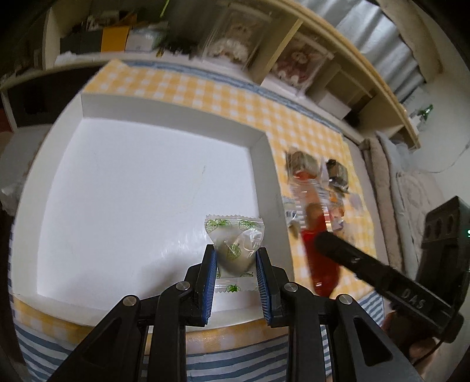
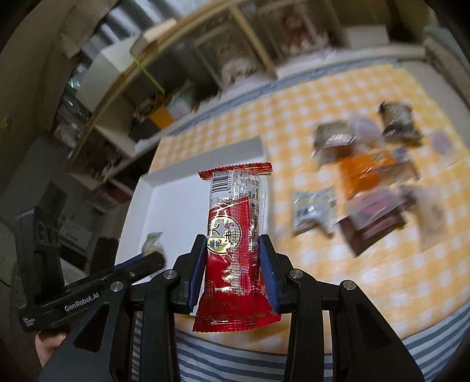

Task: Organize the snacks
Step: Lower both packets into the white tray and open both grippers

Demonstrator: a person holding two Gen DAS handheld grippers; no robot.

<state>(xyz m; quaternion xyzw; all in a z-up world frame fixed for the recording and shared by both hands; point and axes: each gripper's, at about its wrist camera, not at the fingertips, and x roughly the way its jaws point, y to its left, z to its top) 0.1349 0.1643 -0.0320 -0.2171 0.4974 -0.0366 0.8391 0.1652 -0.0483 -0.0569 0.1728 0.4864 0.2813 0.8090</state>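
A yellow-and-white checked cloth (image 1: 205,91) covers the worktop, with a blue-and-white striped cloth (image 1: 235,361) showing along its near edge. On the checked cloth sits a shallow white tray (image 1: 164,114) with low walls and a bare white floor. The left gripper (image 1: 236,258) is clamped on a small clear candy packet (image 1: 235,244) printed with green strawberries, held above the near right part of the tray. The right gripper (image 2: 232,249) is clamped on a long red snack bar (image 2: 235,244) with a barcode near its clear top end, held upright over the tray's right edge. To the right of the tray, a loose pile of snacks (image 2: 367,176) lies on the checked cloth, blurred; an orange wrapper and some dark and silvery packets can be made out. Behind the worktop, pale wooden shelves (image 1: 352,61) hold clear boxes with dolls (image 1: 235,38) inside, plus a yellow box (image 1: 114,38) and other clutter too blurred to tell. A grey curtain (image 1: 367,26) hangs above the shelves.
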